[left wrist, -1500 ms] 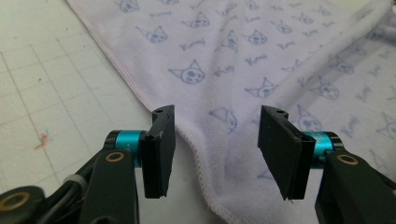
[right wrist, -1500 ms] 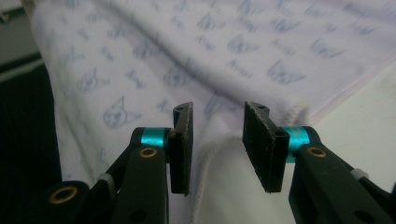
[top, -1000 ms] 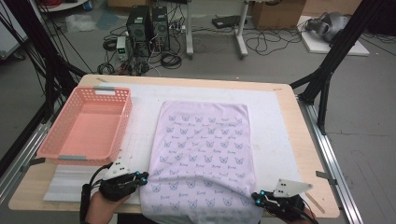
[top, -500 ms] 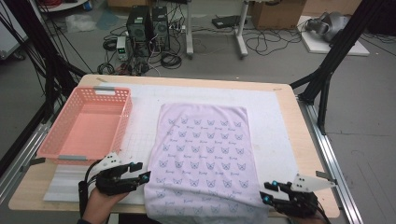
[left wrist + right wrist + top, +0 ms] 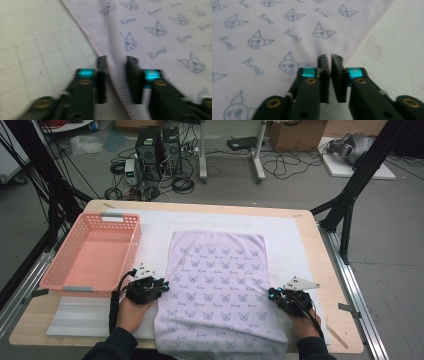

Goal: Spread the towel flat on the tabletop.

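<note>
Gripping cloth (image 5: 217,285) edges, lower frame | left gripper (image 5: 164,287): jaws narrow, apparently pinching the hem fold | right gripper (image 5: 270,294): jaws clamped on hem | tabletop (image 5: 305,245)

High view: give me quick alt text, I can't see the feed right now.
Two hand-held grippers pinch the side edges of a lilac printed cloth spread on a white mat: the left gripper at its left edge, the right gripper at its right edge. A pink basket sits left of the cloth.

Both grippers — left gripper (image 5: 161,287), right gripper (image 5: 272,294) — slid up the printed cloth (image 5: 220,285). Their jaws have just closed on its side hems — fabric pinched between the fingers.
</note>
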A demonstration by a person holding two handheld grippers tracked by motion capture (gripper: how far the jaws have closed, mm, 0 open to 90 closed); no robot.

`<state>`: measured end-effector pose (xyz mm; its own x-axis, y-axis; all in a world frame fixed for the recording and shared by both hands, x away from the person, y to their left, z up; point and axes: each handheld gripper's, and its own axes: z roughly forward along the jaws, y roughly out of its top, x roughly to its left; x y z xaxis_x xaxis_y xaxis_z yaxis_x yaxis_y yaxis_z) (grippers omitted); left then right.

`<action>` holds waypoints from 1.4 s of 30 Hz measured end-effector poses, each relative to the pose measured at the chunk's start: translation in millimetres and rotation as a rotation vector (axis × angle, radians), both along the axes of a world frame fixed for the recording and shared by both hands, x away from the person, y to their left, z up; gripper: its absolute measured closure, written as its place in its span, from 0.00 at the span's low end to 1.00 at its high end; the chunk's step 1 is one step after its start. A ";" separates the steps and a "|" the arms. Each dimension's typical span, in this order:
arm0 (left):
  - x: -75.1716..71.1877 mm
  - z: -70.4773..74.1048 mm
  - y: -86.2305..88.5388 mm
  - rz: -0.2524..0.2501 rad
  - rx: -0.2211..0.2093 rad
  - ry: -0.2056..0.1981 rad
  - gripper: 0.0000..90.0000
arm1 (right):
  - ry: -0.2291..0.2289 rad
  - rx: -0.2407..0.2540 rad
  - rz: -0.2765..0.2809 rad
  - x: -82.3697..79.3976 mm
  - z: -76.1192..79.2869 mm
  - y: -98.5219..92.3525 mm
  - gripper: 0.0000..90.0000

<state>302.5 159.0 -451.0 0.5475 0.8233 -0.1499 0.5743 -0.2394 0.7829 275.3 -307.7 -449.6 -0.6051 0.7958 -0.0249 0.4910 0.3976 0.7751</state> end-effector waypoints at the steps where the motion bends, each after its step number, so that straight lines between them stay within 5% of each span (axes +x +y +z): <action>1: 1.6 0.6 -1.8 0.008 0.010 -0.009 0.95 | -0.006 -0.006 -0.008 1.0 0.2 -1.2 0.99; 6: 16.9 2.0 -10.0 0.063 0.041 -0.038 0.95 | -0.097 -0.112 -0.111 4.8 1.4 -1.9 0.99; 10: 23.2 1.8 -11.4 0.078 0.012 -0.022 0.92 | -0.075 -0.058 -0.110 7.1 1.9 -2.5 0.91; 13: 19.4 2.6 -6.1 0.076 -0.030 0.003 0.62 | -0.095 0.047 -0.118 5.9 7.6 -8.5 0.71; 15: 15.6 2.0 -3.6 0.053 -0.071 0.006 0.57 | -0.093 0.107 -0.124 10.1 9.9 -12.9 0.64; 17: 16.7 0.7 -3.9 0.026 -0.084 0.000 0.53 | -0.075 0.120 -0.122 19.2 9.9 -13.0 0.61; 21: 27.3 0.4 -6.0 0.063 -0.134 -0.009 0.51 | -0.032 0.107 -0.132 44.9 7.7 -4.7 0.58; 25: 36.5 -1.0 -15.9 0.062 -0.048 0.008 0.62 | 0.041 0.030 -0.105 68.0 -1.6 9.8 0.65; 26: 37.0 -0.1 -18.6 0.046 0.021 -0.018 0.77 | 0.033 0.035 -0.106 70.5 -0.6 10.3 0.82; 27: 39.6 1.0 -20.0 0.028 0.032 -0.018 0.92 | 0.035 0.024 -0.092 72.9 -0.4 10.7 0.91; 30: 50.7 5.4 -25.3 0.068 0.087 -0.019 0.97 | -0.008 -0.017 -0.095 79.6 1.0 12.2 0.98; 32: 59.6 4.4 -25.1 0.123 0.074 -0.037 0.97 | -0.055 -0.075 -0.145 84.5 0.8 14.0 0.98; 36: 71.8 1.2 -26.6 0.168 0.019 -0.023 0.97 | -0.078 -0.090 -0.209 93.7 -0.9 17.0 0.98; 38: 69.7 1.5 -26.9 0.148 0.000 -0.022 0.90 | -0.079 -0.071 -0.214 94.8 0.0 16.2 0.95; 40: 63.9 5.7 -24.2 0.113 -0.020 -0.002 0.67 | -0.070 -0.021 -0.221 90.6 4.2 12.7 0.79; 42: 53.2 9.6 -21.7 0.084 -0.040 -0.034 0.60 | -0.101 0.010 -0.200 79.3 10.3 7.6 0.72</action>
<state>355.7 137.2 -441.4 0.4818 0.8604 -0.1658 0.5637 -0.1595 0.8104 354.7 -300.0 -439.3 -0.4301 0.9002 -0.0687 0.4793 0.2921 0.8276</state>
